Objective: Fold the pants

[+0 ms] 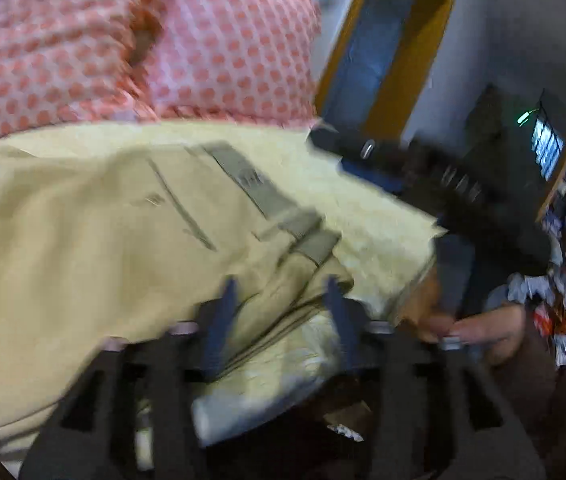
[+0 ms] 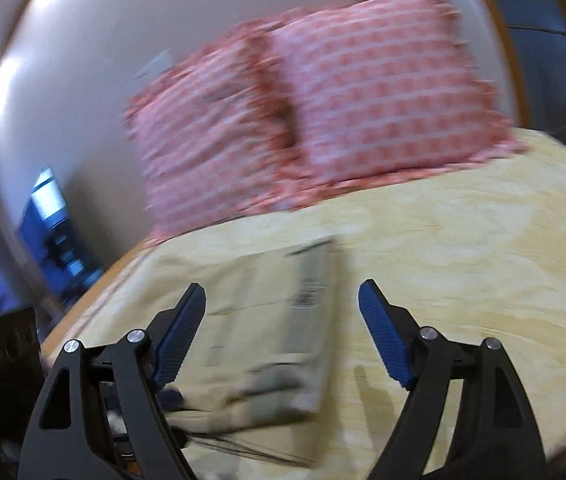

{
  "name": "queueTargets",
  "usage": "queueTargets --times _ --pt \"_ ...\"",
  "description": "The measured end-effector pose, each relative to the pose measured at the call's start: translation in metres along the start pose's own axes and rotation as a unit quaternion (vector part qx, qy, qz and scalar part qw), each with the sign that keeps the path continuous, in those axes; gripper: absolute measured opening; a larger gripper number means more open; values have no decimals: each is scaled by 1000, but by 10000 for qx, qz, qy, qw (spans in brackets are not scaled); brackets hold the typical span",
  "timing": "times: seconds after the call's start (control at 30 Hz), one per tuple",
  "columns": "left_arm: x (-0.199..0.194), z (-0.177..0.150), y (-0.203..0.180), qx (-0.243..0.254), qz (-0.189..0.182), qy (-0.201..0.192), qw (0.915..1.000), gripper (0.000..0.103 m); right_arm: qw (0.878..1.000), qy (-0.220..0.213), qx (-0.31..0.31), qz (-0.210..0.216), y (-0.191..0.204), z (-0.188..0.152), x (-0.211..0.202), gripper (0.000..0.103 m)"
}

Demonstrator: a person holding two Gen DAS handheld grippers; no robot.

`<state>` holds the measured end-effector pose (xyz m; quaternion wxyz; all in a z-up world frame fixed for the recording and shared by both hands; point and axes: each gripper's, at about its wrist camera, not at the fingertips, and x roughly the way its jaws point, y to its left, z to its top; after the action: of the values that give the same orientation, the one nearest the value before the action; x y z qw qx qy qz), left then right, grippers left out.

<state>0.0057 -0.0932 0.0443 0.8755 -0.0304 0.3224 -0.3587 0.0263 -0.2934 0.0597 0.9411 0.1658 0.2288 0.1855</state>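
Note:
Beige pants (image 1: pixel 95 232) lie folded on the cream bedspread (image 1: pixel 367 216), waistband with grey lining (image 1: pixel 267 196) towards the right. My left gripper (image 1: pixel 283 292) is open, its blue fingers straddling the folded corner of the pants near the bed's edge. In the right wrist view the pants (image 2: pixel 267 332) lie as a folded stack just ahead. My right gripper (image 2: pixel 283 304) is open and empty above them, not touching. Both views are motion-blurred.
Two pink dotted pillows (image 2: pixel 323 104) stand at the head of the bed against the wall. The bedspread (image 2: pixel 463 248) stretches to the right of the pants. The other gripper's black body (image 1: pixel 435 176) and a hand (image 1: pixel 483 328) show at the right of the left wrist view.

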Motion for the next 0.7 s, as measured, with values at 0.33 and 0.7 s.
queueTargets --times 0.33,0.7 --pt "-33 -12 84 -1033 1453 217 9837 71 9840 1593 -692 -389 29 -26 68 81" --pt "-82 39 186 -1762 1506 -48 9728 72 9847 1676 -226 -422 -36 41 109 79"
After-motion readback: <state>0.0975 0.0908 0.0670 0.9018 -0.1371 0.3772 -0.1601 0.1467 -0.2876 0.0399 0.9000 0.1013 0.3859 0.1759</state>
